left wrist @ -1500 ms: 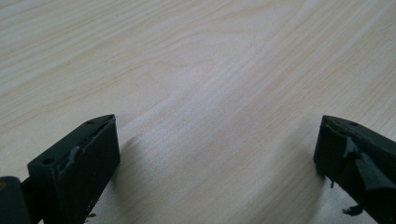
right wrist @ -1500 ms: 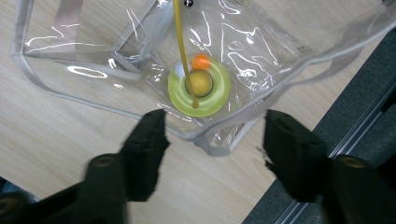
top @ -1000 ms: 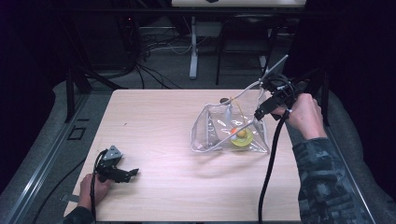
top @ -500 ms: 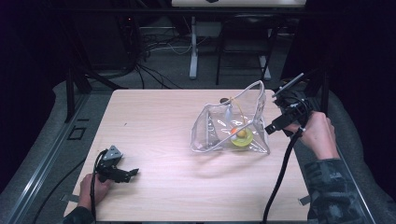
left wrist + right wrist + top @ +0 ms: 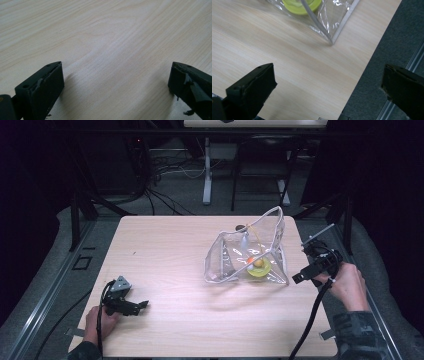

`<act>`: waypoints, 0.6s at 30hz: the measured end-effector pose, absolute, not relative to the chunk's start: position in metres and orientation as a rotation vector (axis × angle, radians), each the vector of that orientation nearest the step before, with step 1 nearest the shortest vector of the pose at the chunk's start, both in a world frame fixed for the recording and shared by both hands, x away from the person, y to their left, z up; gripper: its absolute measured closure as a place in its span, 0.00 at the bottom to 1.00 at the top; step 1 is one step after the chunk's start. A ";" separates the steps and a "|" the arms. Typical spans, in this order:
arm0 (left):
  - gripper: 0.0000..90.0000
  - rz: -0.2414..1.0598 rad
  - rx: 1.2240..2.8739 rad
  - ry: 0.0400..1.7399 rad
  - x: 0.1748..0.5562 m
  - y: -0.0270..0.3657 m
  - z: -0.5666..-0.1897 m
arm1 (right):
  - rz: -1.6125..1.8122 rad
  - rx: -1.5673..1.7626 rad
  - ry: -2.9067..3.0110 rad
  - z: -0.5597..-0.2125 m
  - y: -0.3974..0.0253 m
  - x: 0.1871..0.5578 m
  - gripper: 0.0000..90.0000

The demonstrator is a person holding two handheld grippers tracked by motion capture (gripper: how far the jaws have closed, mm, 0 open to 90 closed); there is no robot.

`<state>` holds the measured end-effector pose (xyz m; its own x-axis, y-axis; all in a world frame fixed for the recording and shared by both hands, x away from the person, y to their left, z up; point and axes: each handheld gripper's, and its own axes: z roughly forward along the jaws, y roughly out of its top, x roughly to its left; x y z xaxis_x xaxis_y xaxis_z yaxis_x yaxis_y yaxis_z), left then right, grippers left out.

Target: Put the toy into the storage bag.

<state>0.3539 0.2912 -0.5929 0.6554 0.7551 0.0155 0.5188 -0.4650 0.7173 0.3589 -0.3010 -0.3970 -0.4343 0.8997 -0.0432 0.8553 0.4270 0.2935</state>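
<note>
Dark floor, cables and stand legs surround a pale wooden worktop [image 5: 175,260], bare apart from one clear bag and the two tools at its edges.

Starting at the right gripper [image 5: 305,276], held by the right hand [image 5: 347,285] just off the worktop's right edge: its jaws stand wide apart with nothing between them. In the right gripper view one jaw sits over the wood and the other over the grey floor beyond the edge, so the tool straddles the border of the worktop. Outward from it, to its left and slightly far, lies the clear plastic bag [image 5: 250,255], near but not touching. The bag's near right corner [image 5: 331,42] points toward this gripper, and a stiff seam runs away from that corner along the bag's right side. The bag stands partly puffed up, its tallest flap rising at the far right. Inside, low on the right, rests a yellow-green round item [image 5: 259,268] with something small and orange on it; what they are is too small to tell.

The left gripper [image 5: 140,305], in the left hand [image 5: 97,322] at the near left corner, also has its jaws spread, with bare wood between them in its own view. It is well apart from the bag.

Any next move on the bag probably falls to the right gripper, much the nearer, reaching left toward that corner.
</note>
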 end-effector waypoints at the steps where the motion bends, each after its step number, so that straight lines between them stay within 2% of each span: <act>1: 0.00 0.435 2.172 0.983 0.354 0.291 -0.593 | 0.340 1.549 2.491 -0.402 -0.303 0.357 0.00; 18: 0.00 0.437 2.172 0.984 0.354 0.291 -0.593 | 0.340 1.662 2.547 -0.473 -0.316 0.339 0.00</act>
<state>0.3538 0.2912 -0.5928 0.6541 0.7563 0.0162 0.5196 -0.4648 0.7169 0.3388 -0.3155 -0.4726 -0.4075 0.9117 0.0527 0.8936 0.3862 0.2289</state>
